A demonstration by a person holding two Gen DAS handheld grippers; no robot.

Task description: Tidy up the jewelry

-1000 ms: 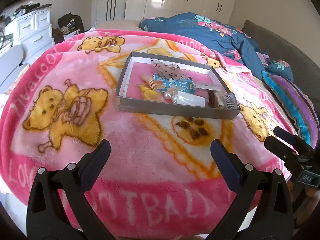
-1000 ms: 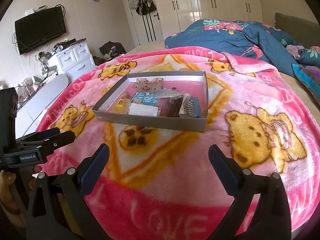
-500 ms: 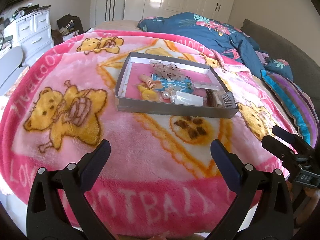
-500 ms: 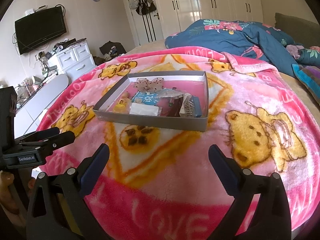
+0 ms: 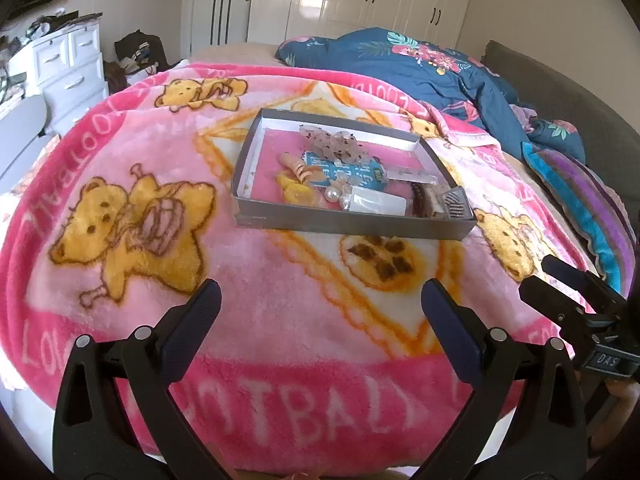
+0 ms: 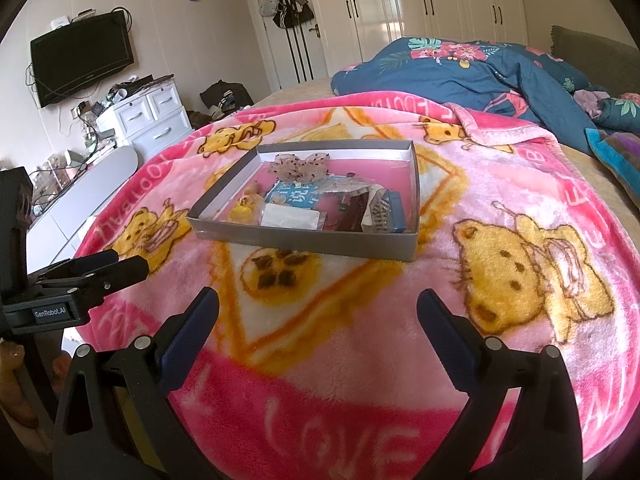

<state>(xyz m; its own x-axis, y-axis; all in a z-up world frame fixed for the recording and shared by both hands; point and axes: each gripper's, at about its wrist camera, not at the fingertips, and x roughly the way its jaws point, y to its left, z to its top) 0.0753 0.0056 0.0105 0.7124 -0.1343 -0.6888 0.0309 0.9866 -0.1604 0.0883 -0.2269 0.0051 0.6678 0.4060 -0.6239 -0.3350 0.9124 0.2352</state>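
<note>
A shallow grey box (image 5: pixel 348 222) (image 6: pixel 304 240) lies on the pink bear blanket (image 5: pixel 280 304), pink inside. It holds a spotted bow (image 5: pixel 332 144) (image 6: pixel 300 166), a blue printed card (image 5: pixel 352 170) (image 6: pixel 294 196), yellow pieces (image 5: pixel 298 194), a pearl (image 5: pixel 332 194), a white packet (image 5: pixel 374 204) (image 6: pixel 290 218) and a brown clip (image 5: pixel 420 200). My left gripper (image 5: pixel 320 300) is open near the bed's front edge, nothing between its fingers. My right gripper (image 6: pixel 318 308) is open too, well short of the box. Each gripper shows at the other view's edge.
A blue floral duvet (image 5: pixel 420 68) is bunched at the back right, with a striped pillow (image 5: pixel 592 208) beside it. White drawers (image 6: pixel 148 120) and a wall television (image 6: pixel 82 58) stand to the left. Wardrobe doors (image 6: pixel 420 4) fill the far wall.
The left wrist view has drifted slightly, so the box sits a little further left and up. Both grippers stay open and empty.
</note>
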